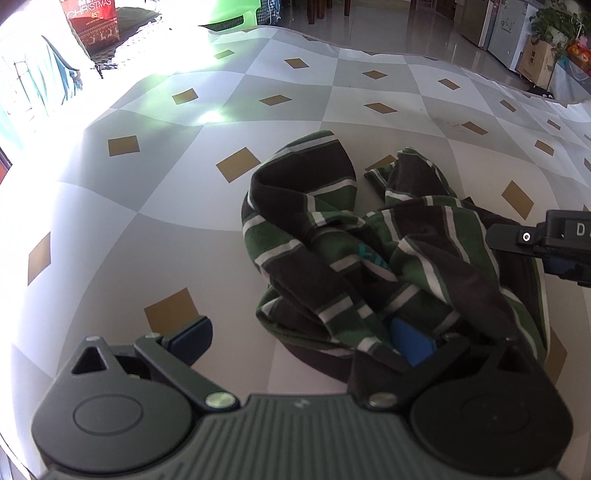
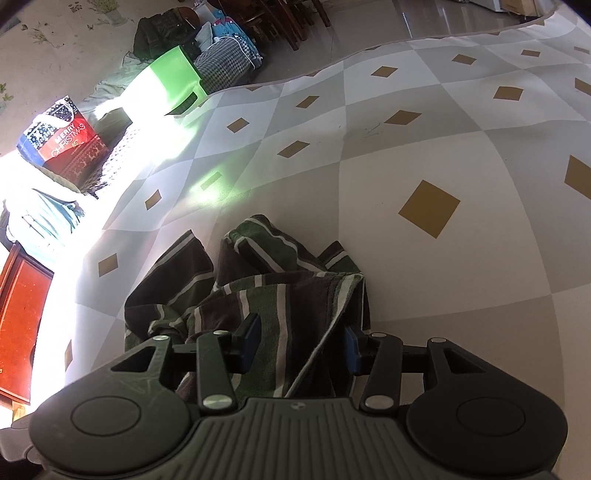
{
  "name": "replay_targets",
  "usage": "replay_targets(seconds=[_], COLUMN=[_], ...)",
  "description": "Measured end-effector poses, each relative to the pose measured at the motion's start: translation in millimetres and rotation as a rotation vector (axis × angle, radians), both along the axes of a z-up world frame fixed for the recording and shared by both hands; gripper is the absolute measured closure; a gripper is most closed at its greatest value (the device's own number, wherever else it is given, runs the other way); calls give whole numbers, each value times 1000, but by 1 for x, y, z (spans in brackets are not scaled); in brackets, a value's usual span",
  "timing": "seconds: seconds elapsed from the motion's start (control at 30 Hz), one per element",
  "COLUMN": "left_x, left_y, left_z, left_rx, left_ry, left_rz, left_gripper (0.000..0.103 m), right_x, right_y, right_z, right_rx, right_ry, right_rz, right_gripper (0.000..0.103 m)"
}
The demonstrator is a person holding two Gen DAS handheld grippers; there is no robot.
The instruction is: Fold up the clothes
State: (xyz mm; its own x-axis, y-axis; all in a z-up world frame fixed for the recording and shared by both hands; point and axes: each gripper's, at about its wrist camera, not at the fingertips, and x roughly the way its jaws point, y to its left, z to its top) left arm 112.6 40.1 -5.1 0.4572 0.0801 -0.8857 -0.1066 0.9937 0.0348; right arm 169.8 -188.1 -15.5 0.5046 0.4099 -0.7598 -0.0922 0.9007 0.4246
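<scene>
A crumpled garment (image 1: 351, 251) with green, dark brown and white stripes lies on the chequered cloth surface (image 1: 147, 229). My left gripper (image 1: 301, 341) stands wide open at the garment's near edge. Its left pad (image 1: 192, 338) rests over bare surface, and a fold of the garment drapes over its right pad (image 1: 412, 343). The right gripper's body (image 1: 546, 240) shows at the right edge, over the garment. In the right wrist view my right gripper (image 2: 301, 345) is open and low over the garment (image 2: 280, 295). Striped cloth lies between its pads (image 2: 251, 341), which do not pinch it.
The grey and white surface with gold diamonds (image 2: 443, 166) spreads far around the garment. Beyond its far edge stand a green plastic stool (image 2: 173, 77), a red Christmas bag (image 2: 70, 140), piled clothes (image 2: 225, 59) and dark wooden chairs (image 2: 280, 18). A reddish wooden cabinet (image 2: 18, 314) is at the left.
</scene>
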Motion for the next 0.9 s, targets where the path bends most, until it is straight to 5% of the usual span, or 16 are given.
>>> replay_targets(seconds=[0.07, 0.23, 0.53, 0.9], left_x=[1, 2, 5, 8], left_y=[2, 7, 14, 32], left_z=[-1, -4, -5, -7], left_rx=[-5, -3, 33, 105], left_ry=[6, 15, 10, 3], left_rz=[7, 25, 57, 119], left_gripper=[0, 0, 0, 0], right_x=[0, -4, -15, -36], right_y=[5, 11, 0, -41], right_z=[0, 5, 24, 35], right_rx=[-43, -140, -233, -332], right_ry=[-5, -32, -107, -86], right_rz=[6, 13, 2, -36], right_gripper=[82, 100, 100, 100])
